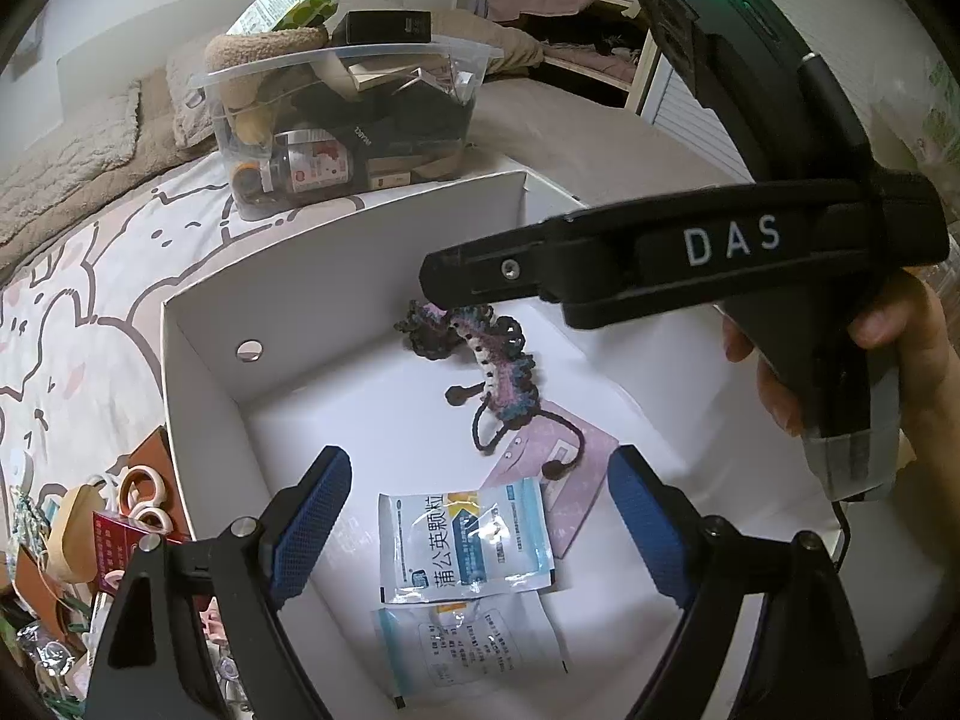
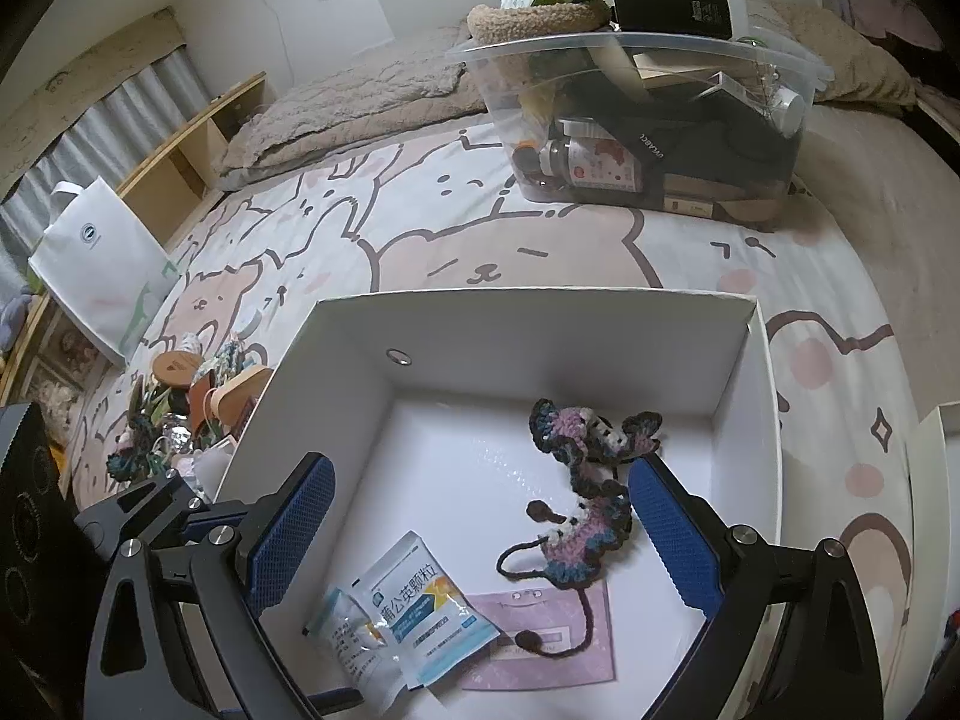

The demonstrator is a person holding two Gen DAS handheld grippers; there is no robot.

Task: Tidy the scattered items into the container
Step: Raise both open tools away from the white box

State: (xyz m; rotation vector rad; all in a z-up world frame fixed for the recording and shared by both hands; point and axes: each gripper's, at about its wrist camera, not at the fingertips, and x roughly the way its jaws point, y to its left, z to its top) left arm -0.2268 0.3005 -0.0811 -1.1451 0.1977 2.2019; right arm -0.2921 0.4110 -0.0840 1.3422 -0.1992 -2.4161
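Left tongs [image 1: 480,516], right tongs [image 2: 480,534] wide apart, empty, over white box [image 2: 336,360]

Two wrist fisheye views, both aimed steeply down into one white box [image 1: 198,324] set on a bed.

The left wrist view is taken close above the box's near left corner and is faced across its floor; the right tongs [image 1: 456,294] and the hand [image 1: 900,360] holding them are seen crossing the upper right. The right wrist view is taken from above the near edge and is faced toward the far wall of the box [image 2: 540,324]. Shared by both views: the box floor, the clear bin [image 1: 336,120] beyond, and the bedsheet [image 2: 480,240].
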